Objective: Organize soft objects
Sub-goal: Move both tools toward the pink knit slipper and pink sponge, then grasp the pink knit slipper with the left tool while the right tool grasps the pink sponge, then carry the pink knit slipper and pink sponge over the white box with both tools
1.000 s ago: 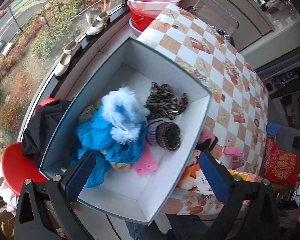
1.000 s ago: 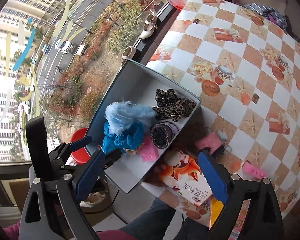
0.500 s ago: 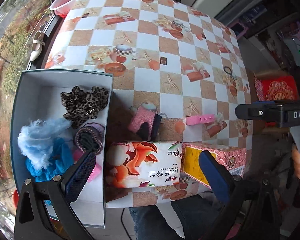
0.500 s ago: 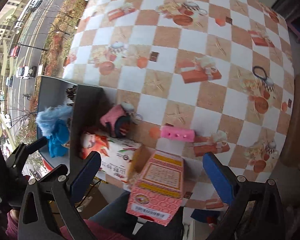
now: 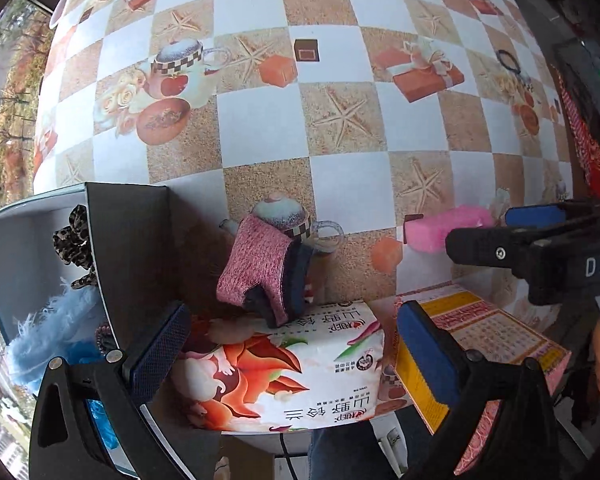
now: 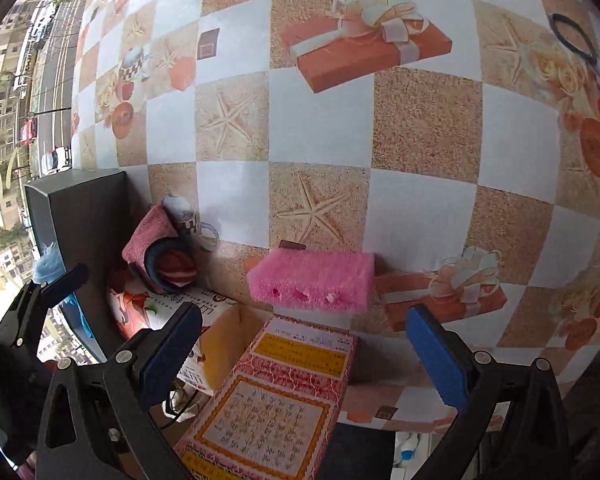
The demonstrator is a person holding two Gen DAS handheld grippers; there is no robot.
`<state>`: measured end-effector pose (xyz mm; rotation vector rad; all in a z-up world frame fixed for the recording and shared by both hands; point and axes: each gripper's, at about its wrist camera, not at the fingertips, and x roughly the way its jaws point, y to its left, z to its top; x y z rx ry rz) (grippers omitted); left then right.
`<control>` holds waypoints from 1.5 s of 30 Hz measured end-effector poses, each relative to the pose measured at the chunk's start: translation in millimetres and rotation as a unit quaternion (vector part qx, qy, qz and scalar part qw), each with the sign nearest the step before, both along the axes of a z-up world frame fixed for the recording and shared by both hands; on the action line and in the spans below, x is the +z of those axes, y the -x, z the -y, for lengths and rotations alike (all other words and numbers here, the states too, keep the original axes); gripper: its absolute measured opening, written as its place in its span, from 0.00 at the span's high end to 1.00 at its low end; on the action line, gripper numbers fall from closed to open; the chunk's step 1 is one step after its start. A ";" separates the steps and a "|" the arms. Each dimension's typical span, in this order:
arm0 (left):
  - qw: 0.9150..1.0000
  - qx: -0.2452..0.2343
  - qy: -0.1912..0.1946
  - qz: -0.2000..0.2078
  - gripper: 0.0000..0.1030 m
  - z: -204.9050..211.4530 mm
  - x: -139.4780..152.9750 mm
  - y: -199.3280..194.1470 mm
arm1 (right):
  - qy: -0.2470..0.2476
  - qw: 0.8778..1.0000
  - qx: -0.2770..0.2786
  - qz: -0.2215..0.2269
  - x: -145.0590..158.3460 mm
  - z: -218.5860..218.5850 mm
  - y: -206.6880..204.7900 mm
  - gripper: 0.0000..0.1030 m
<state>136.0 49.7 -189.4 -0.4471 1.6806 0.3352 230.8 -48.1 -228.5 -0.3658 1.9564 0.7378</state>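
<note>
A pink knitted piece (image 5: 260, 268) with a dark lining lies on the checked table, leaning on a tissue pack (image 5: 284, 376); it also shows in the right wrist view (image 6: 156, 248). A pink sponge (image 6: 312, 276) lies further right, also in the left wrist view (image 5: 440, 228). The grey box (image 5: 128, 248) at the left holds a leopard scrunchie (image 5: 72, 236) and blue fluffy items (image 5: 48, 336). My left gripper (image 5: 288, 356) is open above the tissue pack. My right gripper (image 6: 304, 356) is open just short of the sponge, above a pink carton (image 6: 272, 396).
The table (image 5: 340, 184) carries a checked cloth with printed pictures. A black hair tie (image 6: 572, 36) lies far right. The right gripper's body (image 5: 540, 252) shows in the left view. The table's front edge is just under both grippers. A window with a street lies left.
Both grippers have dropped closer to the table and moved right, away from the box. The left one now hangs over the tissue pack, the right one faces the pink sponge. Both stay open.
</note>
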 end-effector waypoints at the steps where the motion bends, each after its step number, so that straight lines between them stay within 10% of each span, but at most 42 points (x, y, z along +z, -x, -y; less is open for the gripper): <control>1: 1.000 -0.003 -0.002 -0.007 0.00 0.9 -4.3 -1.7 | 0.003 1.000 -0.006 -0.007 -5.8 -0.6 -1.7 0.00; 9: 0.999 -0.005 -0.009 -0.047 0.00 -0.4 -32.3 -9.7 | 0.022 0.999 0.009 -0.039 -37.2 -12.0 6.5 0.00; 12: 0.998 -0.005 -0.010 -0.060 0.00 -2.6 -42.5 -11.8 | 0.024 0.999 0.014 -0.042 -41.1 -12.1 6.7 0.23; 24: 0.994 -0.018 -0.002 -0.106 0.02 -11.3 -78.3 -20.9 | -0.020 1.000 -0.008 -0.007 -14.6 30.6 -17.3 0.24; 30: 0.994 -0.014 0.010 -0.108 0.30 -16.5 -87.3 -20.2 | -0.051 0.997 -0.052 0.002 1.7 57.7 -26.1 0.24; 34: 0.997 -0.014 0.006 -0.073 0.57 -15.5 -78.2 -14.3 | -0.073 0.994 -0.069 0.031 20.4 74.1 -35.2 0.24; 45: 0.996 0.024 -0.050 0.067 0.59 -8.5 2.2 4.3 | -0.115 0.986 -0.053 0.105 80.3 71.1 -19.3 0.24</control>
